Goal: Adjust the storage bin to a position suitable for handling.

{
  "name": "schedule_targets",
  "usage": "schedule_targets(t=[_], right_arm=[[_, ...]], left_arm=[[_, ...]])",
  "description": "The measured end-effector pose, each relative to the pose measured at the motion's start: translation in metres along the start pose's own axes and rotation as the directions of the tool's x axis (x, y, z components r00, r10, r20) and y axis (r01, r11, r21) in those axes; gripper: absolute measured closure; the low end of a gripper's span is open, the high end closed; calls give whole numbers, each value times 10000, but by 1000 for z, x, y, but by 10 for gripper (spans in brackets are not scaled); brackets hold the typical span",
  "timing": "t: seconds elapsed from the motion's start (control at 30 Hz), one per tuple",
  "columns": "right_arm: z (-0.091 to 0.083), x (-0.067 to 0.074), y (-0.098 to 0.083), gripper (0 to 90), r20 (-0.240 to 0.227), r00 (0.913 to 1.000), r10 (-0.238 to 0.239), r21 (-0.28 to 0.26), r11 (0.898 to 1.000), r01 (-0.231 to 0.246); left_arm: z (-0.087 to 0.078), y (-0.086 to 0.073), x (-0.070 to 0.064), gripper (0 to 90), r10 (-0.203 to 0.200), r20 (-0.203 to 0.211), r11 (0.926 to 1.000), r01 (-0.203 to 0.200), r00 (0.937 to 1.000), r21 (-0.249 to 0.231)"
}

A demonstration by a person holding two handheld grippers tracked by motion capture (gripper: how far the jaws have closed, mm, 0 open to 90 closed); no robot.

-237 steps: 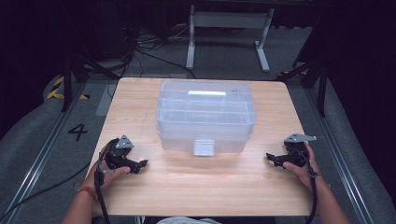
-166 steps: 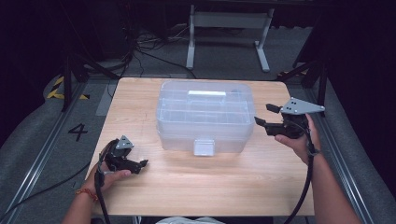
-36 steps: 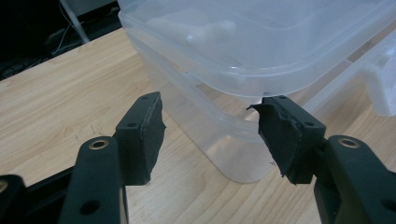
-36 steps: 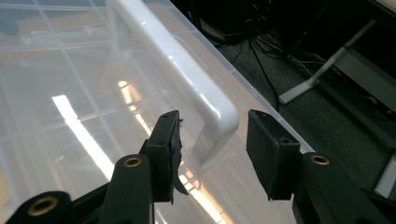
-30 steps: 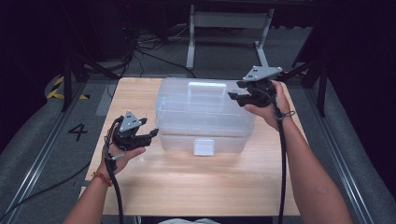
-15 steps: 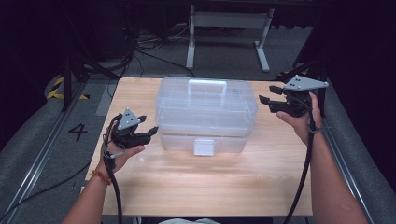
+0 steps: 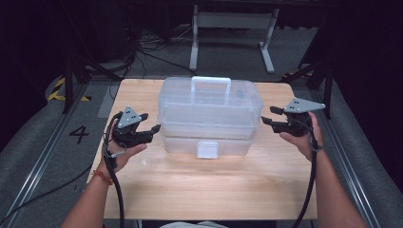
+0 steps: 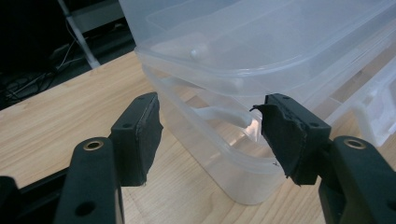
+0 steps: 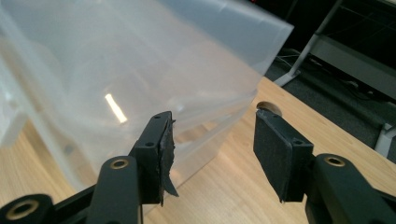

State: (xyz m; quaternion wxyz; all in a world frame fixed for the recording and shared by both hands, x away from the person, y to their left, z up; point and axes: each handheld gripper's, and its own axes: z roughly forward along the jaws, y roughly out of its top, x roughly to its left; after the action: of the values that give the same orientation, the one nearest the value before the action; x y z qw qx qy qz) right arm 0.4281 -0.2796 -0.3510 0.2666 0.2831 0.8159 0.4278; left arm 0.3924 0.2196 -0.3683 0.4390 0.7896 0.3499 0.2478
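Note:
A clear plastic storage box (image 7: 209,116) with a white handle (image 7: 210,85) on its lid and a front latch (image 7: 207,148) stands at the middle of the wooden table (image 7: 204,185). My left gripper (image 7: 154,130) hovers at the box's left end, open. In the left gripper view its jaws (image 8: 208,130) frame the box's lower corner (image 8: 233,154) without touching it. My right gripper (image 7: 266,118) is held beside the box's right end. Its jaws (image 9: 212,140) have just closed a little but stay open, with the box wall (image 9: 116,70) just beyond the left pad.
A grey metal stand (image 7: 233,28) and cables (image 7: 142,47) lie on the floor behind the table. A rail with the number 4 (image 7: 78,134) runs along the left. Bare wood lies in front of the box.
My right gripper has swung from above the lid's far right corner out to the right and down beside the box's right end. The left gripper has stayed at the left end.

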Motion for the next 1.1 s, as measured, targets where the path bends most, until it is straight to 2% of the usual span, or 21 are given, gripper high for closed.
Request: schedule_targets(t=[0.03, 0.17, 0.37, 0.43, 0.6, 0.63, 0.83, 1.0, 1.1], right_arm=[[1, 5, -5, 501, -34, 9999, -166, -81, 9998, 165], [-1, 6, -13, 491, -161, 9999, 7, -342, 9994, -12], [0, 6, -24, 484, -167, 9997, 157, -196, 9997, -160], [2, 7, -26, 479, -117, 9999, 47, -145, 9999, -49], [2, 10, -23, 478, -61, 10000, -11, -353, 9994, 8], [3, 12, -22, 478, -165, 9999, -15, -511, 9987, 6], [9, 16, -20, 475, -174, 9997, -168, -466, 9988, 159], [14, 18, -16, 482, -68, 9999, -139, -711, 9974, 134], [16, 21, -13, 488, 117, 9993, -368, -767, 9963, 376]], left_arm=[[0, 1, 1, 382, -8, 21, 10000, 8, 10000, 32], [1, 2, 1, 382, 1, 57, 10000, -1, 10000, 63], [2, 4, 2, 382, -35, 45, 10000, 36, 10000, -9], [3, 5, 2, 382, -96, 78, 9999, 96, 9999, -33], [4, 6, 3, 382, -69, 92, 10000, 69, 9999, -42], [4, 7, 3, 382, -72, 73, 10000, 72, 9999, -49], [3, 9, 4, 382, -42, 40, 9999, 43, 10000, -129], [4, 9, 5, 381, -91, 106, 9999, 92, 9999, -86], [4, 9, 4, 382, -126, 104, 9998, 128, 9999, -171]])
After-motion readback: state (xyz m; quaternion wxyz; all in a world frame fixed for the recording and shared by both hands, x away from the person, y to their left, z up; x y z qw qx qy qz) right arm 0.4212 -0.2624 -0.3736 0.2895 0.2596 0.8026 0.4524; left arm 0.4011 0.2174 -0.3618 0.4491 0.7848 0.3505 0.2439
